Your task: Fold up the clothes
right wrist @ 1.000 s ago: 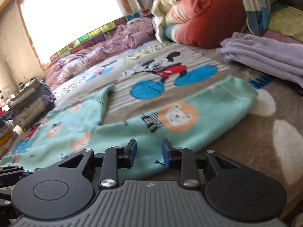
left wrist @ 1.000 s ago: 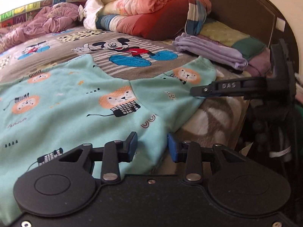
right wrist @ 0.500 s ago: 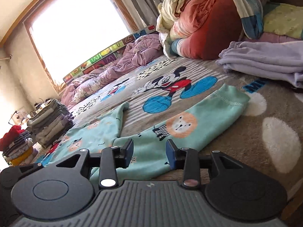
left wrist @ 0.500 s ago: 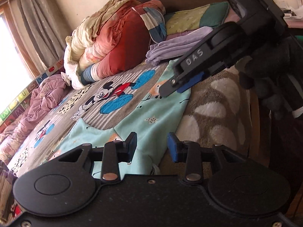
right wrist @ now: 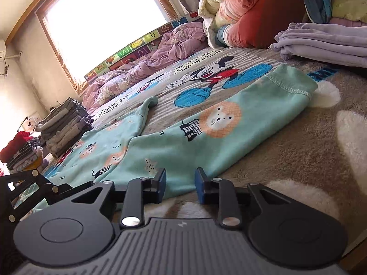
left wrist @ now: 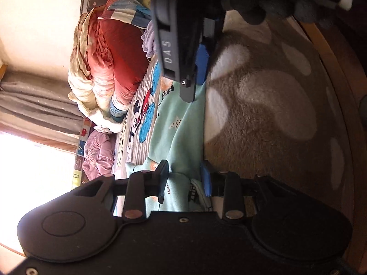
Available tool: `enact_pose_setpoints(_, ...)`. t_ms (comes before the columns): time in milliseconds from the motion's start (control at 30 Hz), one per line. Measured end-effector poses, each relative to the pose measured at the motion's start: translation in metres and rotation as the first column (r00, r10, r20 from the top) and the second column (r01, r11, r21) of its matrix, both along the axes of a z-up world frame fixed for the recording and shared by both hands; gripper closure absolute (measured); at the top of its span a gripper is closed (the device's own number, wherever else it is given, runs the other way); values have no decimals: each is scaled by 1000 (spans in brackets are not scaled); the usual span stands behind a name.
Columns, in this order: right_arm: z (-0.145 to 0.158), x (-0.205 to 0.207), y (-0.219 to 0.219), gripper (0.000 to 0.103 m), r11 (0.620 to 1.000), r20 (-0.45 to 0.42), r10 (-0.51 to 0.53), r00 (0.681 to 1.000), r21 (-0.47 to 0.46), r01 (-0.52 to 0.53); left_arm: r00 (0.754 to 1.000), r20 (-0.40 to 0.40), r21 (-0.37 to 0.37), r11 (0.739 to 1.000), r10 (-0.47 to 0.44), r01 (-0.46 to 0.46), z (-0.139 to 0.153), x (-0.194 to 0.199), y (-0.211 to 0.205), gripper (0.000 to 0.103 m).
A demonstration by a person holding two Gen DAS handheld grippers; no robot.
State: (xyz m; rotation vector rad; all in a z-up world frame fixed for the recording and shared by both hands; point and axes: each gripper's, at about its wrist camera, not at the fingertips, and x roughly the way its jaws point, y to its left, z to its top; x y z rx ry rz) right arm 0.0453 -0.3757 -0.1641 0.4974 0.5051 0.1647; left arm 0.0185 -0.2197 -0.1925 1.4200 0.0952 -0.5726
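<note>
A mint-green garment with lion prints (right wrist: 206,133) lies spread on the bed blanket; it also shows in the left wrist view (left wrist: 181,137). My right gripper (right wrist: 180,184) is open, low over the garment's near edge, with cloth between and just ahead of the fingers. My left gripper (left wrist: 184,182) is open, rolled onto its side, with the garment's edge in the gap between the fingers. The right gripper also shows in the left wrist view (left wrist: 192,68), above the garment's far leg end. Part of the left gripper's frame (right wrist: 27,183) shows at the right view's left edge.
A Mickey Mouse blanket (right wrist: 206,73) covers the bed. Folded lilac cloth (right wrist: 321,43) lies at the right, a red and cream quilt pile (right wrist: 252,6) behind it. Stacks of folded clothes (right wrist: 64,126) stand at the far left. The wooden bed edge (left wrist: 321,52) is close.
The left gripper has rolled about a quarter turn onto its side and moved close to the garment's edge. The right gripper has dropped lower toward the garment. Both stay open.
</note>
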Motion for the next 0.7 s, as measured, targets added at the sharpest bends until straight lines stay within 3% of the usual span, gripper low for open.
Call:
enact_pose_setpoints(67,0,1,-2,75,1000,-5,-1,1000,18,1,1000,17,15,1000,3,-3,-2,-1,-1,88)
enact_pose_setpoints(200,1,2,-5,76,999,-16,-9,1000,32,9,1000,-10,-35,999,20,-20,3,-2,1,92)
enact_pose_setpoints(333,12,-6,-1,73,997,24,-60,998,-53,61,998,-50,-100,994,27,-32,4,0,6,91)
enact_pose_setpoints(400,19,-11,1,69,997,73,-50,996,-60,54,998,-51,-136,990,28,-34,14,-8,13,68)
enact_pose_setpoints(467,24,-13,8,69,998,115,11,993,-59,-4,997,-64,-175,983,34,-45,24,-17,22,56)
enact_pose_setpoints(600,29,-9,39,69,982,129,147,981,-138,-129,975,-198,-283,946,105,-159,50,-21,55,54)
enact_pose_setpoints(700,28,-6,42,68,984,102,142,985,-120,-130,931,-335,-402,872,143,-279,73,-1,78,59)
